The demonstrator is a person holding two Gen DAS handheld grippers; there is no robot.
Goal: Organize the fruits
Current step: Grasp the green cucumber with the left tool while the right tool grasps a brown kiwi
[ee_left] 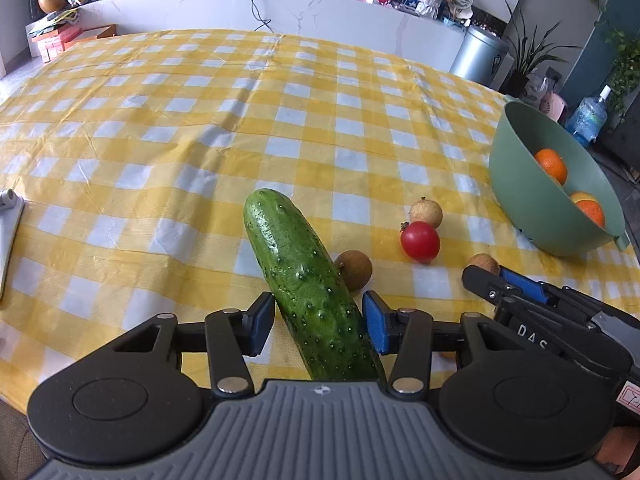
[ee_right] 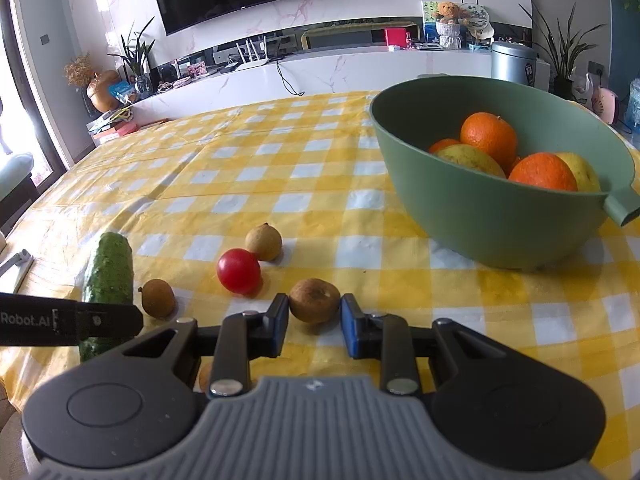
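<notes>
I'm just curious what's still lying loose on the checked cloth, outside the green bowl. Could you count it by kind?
Cucumber: 1
Red tomato: 1
Small brown round fruits: 3
Total: 5
</notes>
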